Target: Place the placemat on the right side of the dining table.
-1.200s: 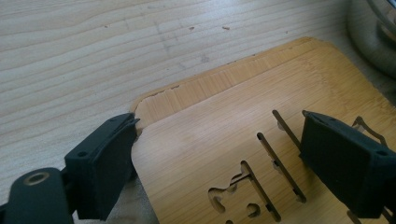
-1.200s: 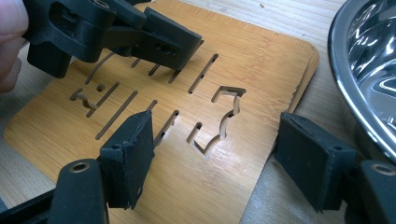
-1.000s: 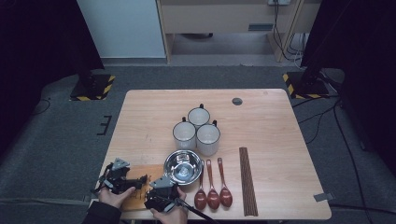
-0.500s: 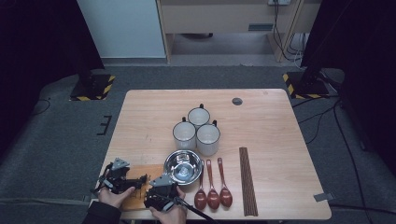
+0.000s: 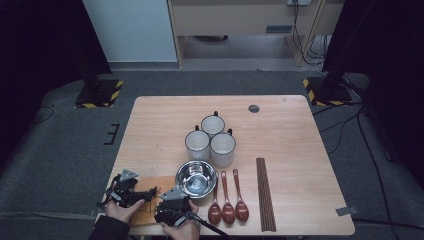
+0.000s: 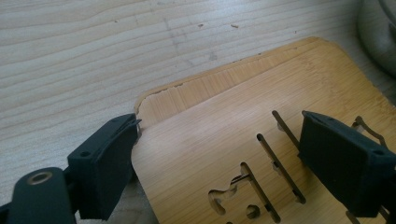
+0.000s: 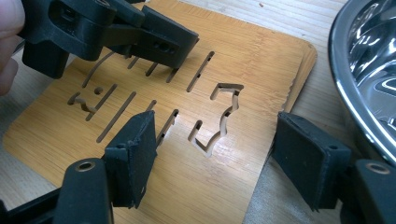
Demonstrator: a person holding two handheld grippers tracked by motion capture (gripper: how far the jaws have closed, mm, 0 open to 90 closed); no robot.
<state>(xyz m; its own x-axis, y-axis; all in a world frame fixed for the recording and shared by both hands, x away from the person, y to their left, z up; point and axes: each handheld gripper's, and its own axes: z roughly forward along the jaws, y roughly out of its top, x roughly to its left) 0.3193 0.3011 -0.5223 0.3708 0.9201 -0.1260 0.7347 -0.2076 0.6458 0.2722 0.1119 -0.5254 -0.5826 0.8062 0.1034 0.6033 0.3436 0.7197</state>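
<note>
bamboo boards (image 7: 261, 60), slotted, stacked at the table's (image 5: 300, 125) 7 o'clock; left gripper (image 6: 224, 154) and right gripper (image 7: 212, 161) are held wide over them; steel bowl (image 5: 196, 178) adjoins at 3 o'clock.

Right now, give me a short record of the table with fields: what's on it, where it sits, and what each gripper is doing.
Surface: wooden table
Mugs: three white mugs, clustered mid-table
Bowl: steel bowl, just in front of the mugs
Spoons: three brown spoons, right of the bowl
Chopsticks: dark bundle, right of the spoons
Board: slotted bamboo board, left of the bowl
Left gripper: open, fingers astride the board's corner
Right gripper: open over the board
</note>
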